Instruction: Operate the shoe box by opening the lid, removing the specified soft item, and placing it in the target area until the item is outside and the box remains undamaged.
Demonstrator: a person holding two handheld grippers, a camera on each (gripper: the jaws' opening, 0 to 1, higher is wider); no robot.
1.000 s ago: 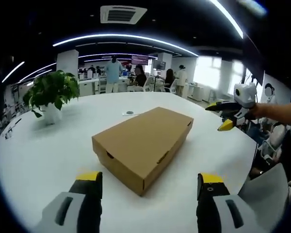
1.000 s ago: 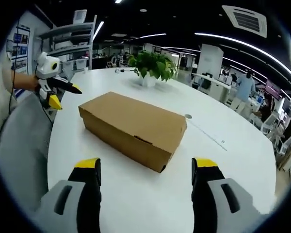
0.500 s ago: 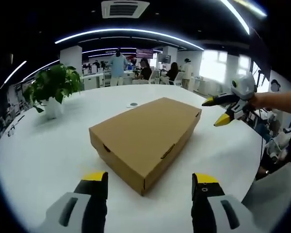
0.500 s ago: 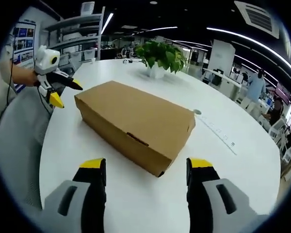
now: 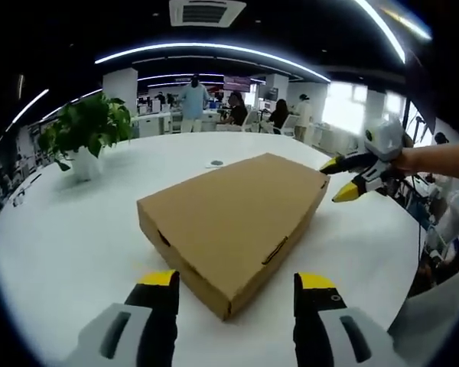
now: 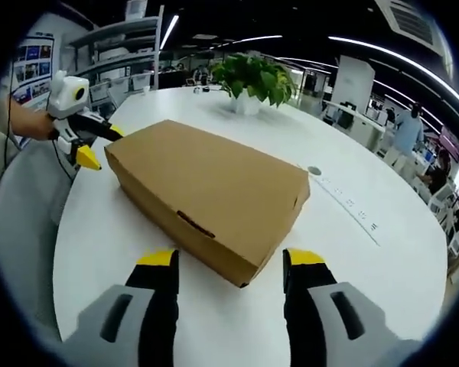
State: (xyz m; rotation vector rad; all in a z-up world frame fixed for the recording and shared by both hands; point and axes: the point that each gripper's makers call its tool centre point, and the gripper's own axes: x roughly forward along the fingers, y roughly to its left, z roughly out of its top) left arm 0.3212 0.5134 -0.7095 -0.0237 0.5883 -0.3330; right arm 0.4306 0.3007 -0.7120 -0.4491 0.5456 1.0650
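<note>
Shoe box sits closed, lid down, in the middle of the round white worktop, one corner pointing at each of my tools. My left tool is spread wide and empty, its jaws straddling the near corner of the box without touching it. My right tool is the same at the opposite corner: wide, empty, just short of the cardboard. The soft item is inside, I assume; can't see it.

Risks from here, my judgement: if I clamp on a corner instead of the lid edge, the thin cardboard creases or tears. If I lift the lid with one tool and nothing pins the base, the whole box slides on the slick worktop or tips. Small cut-out slots on the side wall could snag a jaw tip and rip. Pulling up too hard could tear the hinge side. Potted plant stands well apart, not a worry.
</note>
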